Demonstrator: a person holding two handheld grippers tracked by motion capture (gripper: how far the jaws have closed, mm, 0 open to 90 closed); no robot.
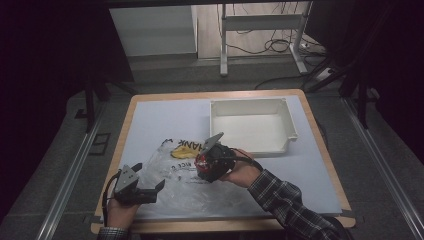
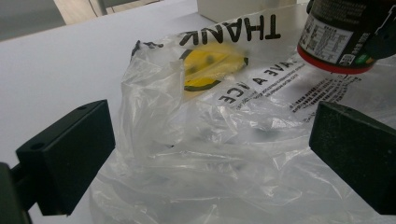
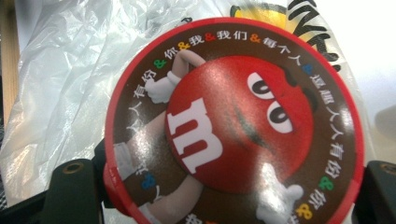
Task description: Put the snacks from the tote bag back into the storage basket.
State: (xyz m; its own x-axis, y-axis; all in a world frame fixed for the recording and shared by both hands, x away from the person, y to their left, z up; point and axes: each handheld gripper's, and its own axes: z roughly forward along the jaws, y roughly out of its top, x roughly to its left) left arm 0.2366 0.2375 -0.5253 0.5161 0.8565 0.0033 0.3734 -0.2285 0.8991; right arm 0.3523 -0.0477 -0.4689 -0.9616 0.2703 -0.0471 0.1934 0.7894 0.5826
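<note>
Risk: right hand-held gripper (image 1: 202,167) pinching M&M's tub (image 3: 233,126) by its sides over plastic bag (image 2: 210,140); round tub may slip. Left hand-held gripper (image 1: 150,190) spread, bag mouth unheld, could collapse.

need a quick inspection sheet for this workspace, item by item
surface: pale table top with a wooden edge, evenly lit.
job's things: red-lidded M&M's candy tub held above a crumpled clear plastic bag printed with a smiley and THANK; empty white bin at the far right.
clutter: nothing seen.
grippers: right gripper shut on the tub; left gripper open, jaws either side of the bag's edge, not pressing it.
cables: a black cable trails from the left gripper; loose cables on the floor beyond.
surroundings: a grey metal frame's legs, dark room, floor rails.
</note>
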